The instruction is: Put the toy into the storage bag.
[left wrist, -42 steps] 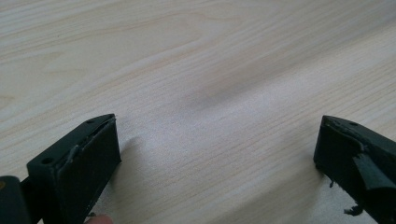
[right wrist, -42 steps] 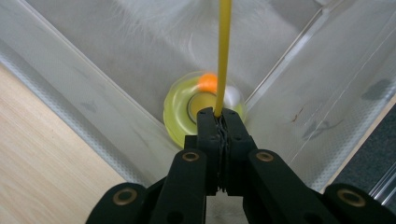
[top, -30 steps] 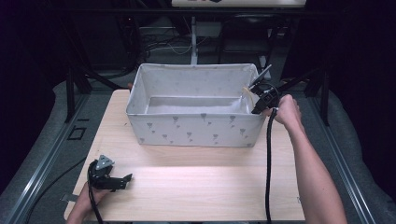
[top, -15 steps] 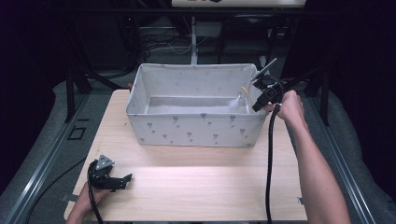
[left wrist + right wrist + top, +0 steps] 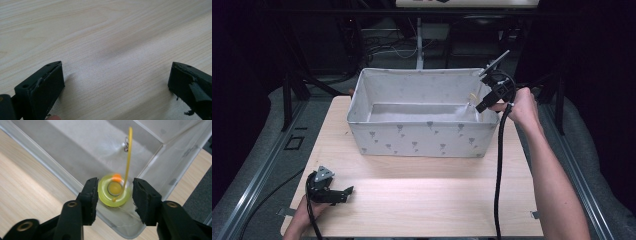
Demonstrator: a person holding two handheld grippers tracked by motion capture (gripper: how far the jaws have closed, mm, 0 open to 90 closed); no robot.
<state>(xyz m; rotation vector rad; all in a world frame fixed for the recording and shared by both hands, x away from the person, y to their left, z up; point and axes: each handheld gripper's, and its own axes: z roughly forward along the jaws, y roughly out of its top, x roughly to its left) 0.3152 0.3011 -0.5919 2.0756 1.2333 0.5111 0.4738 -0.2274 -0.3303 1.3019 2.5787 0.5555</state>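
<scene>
A small round yellow tape measure [image 5: 114,190] sits between the black jaws of my right gripper [image 5: 115,195], which is shut on its rim. Its yellow tape sticks out ahead and ends in a small metal ring [image 5: 126,145]. In the high view my right gripper [image 5: 480,106] hangs over the near right corner of the grey fabric bin [image 5: 422,135], tilted down into it. My left gripper [image 5: 343,192] rests low on the wooden table [image 5: 422,200] at the front left. Its jaws [image 5: 116,82] stand wide open over bare wood.
The bin has patterned walls and a bare grey floor [image 5: 82,150]. Dark metal frames and cables stand behind the table. A black cable [image 5: 499,165] trails from the right gripper down across the table's right side.
The right gripper has shifted slightly left and down over the bin's right corner. The left gripper has stayed in place.
</scene>
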